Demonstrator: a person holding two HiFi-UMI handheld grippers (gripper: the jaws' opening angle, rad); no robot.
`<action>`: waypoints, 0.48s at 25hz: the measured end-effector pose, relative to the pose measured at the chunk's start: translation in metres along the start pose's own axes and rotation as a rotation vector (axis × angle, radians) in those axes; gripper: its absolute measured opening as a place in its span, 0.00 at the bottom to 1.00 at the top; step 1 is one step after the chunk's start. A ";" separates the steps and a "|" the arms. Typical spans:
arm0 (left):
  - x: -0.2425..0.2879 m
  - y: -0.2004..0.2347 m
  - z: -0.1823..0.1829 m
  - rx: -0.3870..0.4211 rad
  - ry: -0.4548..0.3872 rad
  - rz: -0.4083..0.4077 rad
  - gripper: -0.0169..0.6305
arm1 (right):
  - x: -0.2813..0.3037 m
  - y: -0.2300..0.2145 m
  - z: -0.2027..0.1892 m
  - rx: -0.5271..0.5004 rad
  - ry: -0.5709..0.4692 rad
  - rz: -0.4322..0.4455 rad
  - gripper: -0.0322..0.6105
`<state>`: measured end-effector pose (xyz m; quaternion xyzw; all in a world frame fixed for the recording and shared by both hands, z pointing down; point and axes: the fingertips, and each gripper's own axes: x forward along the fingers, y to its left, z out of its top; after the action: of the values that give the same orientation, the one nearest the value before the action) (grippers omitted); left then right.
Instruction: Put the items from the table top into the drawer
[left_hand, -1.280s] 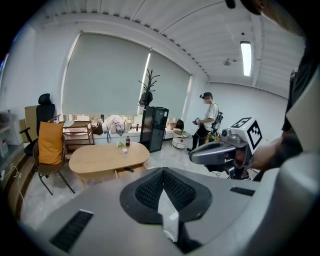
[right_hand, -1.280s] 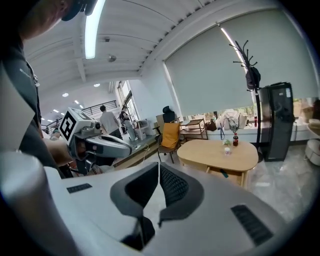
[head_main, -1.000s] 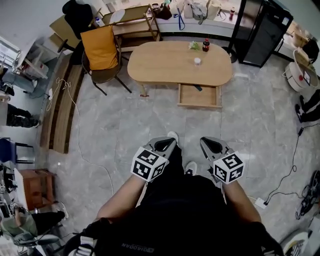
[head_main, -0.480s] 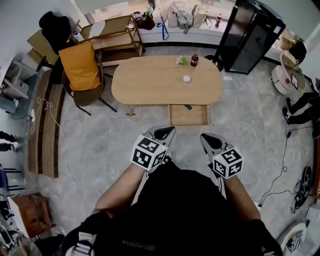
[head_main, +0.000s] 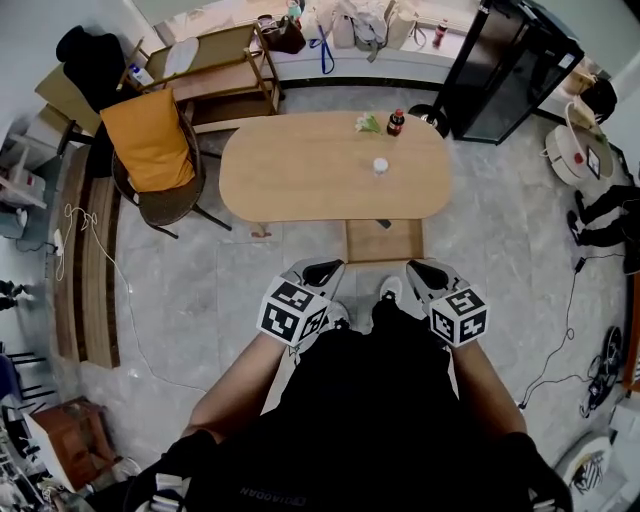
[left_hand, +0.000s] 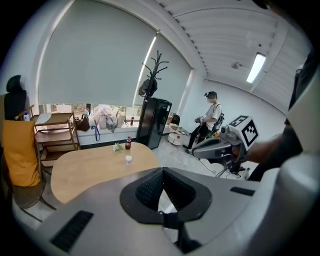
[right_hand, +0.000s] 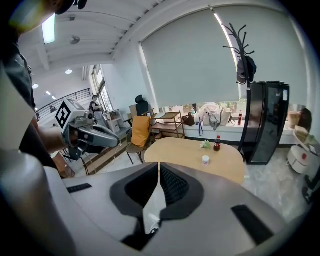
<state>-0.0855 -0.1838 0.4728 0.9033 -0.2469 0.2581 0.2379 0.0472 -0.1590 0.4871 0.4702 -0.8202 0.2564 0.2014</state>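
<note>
An oval wooden table (head_main: 300, 170) stands ahead with its drawer (head_main: 384, 241) pulled open at the near side. On the top stand a dark bottle with a red cap (head_main: 396, 122), a green and white bundle (head_main: 367, 123) and a small white cup (head_main: 380, 166). My left gripper (head_main: 328, 267) and right gripper (head_main: 418, 267) hang side by side over the floor, short of the drawer. Both are shut with nothing between the jaws. The left gripper view shows the bottle (left_hand: 128, 143) and cup (left_hand: 128, 159) far beyond the closed left gripper (left_hand: 162, 171). The right gripper (right_hand: 158, 165) is likewise closed.
A chair with an orange cushion (head_main: 150, 140) stands left of the table, and a wooden shelf unit (head_main: 215, 60) behind it. A black cabinet (head_main: 505, 70) is at the back right. Cables (head_main: 560, 360) trail on the floor at right. Another person (left_hand: 212, 117) stands far off.
The table and open drawer have drawn nearer and moved toward the centre of the head view. Both grippers were carried forward toward the drawer, and both stayed shut.
</note>
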 end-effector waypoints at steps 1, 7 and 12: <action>0.004 0.006 -0.004 -0.008 0.011 0.012 0.03 | 0.008 -0.007 0.000 -0.012 0.011 0.000 0.06; 0.021 0.045 -0.001 -0.081 0.036 0.083 0.03 | 0.067 -0.058 0.011 -0.108 0.074 0.009 0.06; 0.049 0.077 0.013 -0.142 0.072 0.147 0.03 | 0.138 -0.121 0.001 -0.147 0.184 0.034 0.06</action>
<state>-0.0881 -0.2664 0.5149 0.8537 -0.3214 0.2891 0.2903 0.0873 -0.3030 0.5932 0.4146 -0.8228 0.2408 0.3052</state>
